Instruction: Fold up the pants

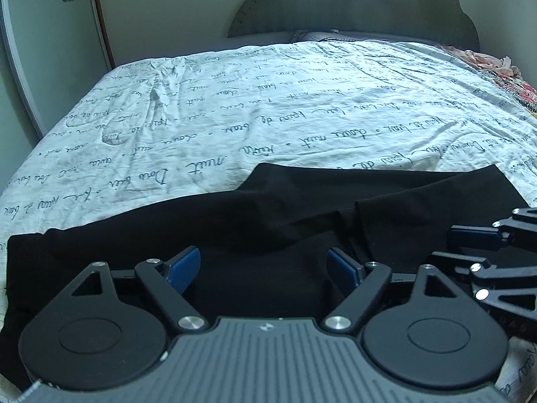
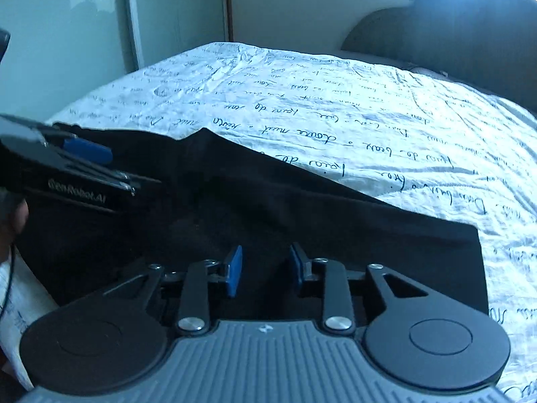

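Black pants (image 1: pixel 268 221) lie across the lower frame on the bed (image 1: pixel 235 100). Left gripper (image 1: pixel 265 268) and right gripper (image 2: pixel 265 268) hover spread, empty. Likely between folds; next needs an edge grasp.

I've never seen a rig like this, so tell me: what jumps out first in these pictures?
A pair of black pants lies across the near edge of a bed, on a white bedsheet covered in cursive handwriting. Over the dark cloth hover the left gripper and the right gripper, both open, with blue pads on the fingers.
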The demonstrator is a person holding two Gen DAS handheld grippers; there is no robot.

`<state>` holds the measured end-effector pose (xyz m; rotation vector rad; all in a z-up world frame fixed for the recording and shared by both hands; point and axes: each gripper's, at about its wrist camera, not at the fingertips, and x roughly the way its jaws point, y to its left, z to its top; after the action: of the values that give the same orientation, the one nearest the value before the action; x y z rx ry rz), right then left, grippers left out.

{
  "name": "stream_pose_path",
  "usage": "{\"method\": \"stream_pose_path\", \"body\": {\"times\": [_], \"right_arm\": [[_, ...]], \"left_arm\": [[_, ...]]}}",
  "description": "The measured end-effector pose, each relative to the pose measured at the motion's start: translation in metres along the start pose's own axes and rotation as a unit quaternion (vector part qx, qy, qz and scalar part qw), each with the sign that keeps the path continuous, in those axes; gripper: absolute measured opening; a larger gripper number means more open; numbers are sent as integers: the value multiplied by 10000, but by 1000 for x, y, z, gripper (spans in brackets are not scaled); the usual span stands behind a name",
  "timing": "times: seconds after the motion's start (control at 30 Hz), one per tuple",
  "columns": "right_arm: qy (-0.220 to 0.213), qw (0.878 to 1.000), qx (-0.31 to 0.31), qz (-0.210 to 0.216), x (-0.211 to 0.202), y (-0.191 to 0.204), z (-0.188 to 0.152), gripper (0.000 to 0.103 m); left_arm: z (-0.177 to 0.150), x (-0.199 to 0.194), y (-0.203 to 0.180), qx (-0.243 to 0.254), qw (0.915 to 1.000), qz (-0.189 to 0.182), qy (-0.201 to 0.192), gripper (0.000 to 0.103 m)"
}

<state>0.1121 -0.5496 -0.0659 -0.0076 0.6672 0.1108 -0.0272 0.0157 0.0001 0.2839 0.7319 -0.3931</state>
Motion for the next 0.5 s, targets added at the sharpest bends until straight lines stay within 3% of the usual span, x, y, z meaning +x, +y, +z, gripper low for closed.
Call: {"method": "stream_pose_path", "body": {"times": [0.03,0.2,0.3,0.5], "right_arm": [[-8,10000,8,-36,-21,5,-1,30],[-149,9998,47,-86,-21,13,3,31],[68,9998,-112,-124,-16,22,0,45],[-50,9993,-260,-275,-23,37,6,48]], "left_arm": [[-1,-1,2,-9,10000,19,-11,84],[-4,-2,17,-147,9999,84,-38,86],[-8,-4,25,-179,9998,113,-43,86],[-19,-11,46,-288,9992,251,-90,87]]}}
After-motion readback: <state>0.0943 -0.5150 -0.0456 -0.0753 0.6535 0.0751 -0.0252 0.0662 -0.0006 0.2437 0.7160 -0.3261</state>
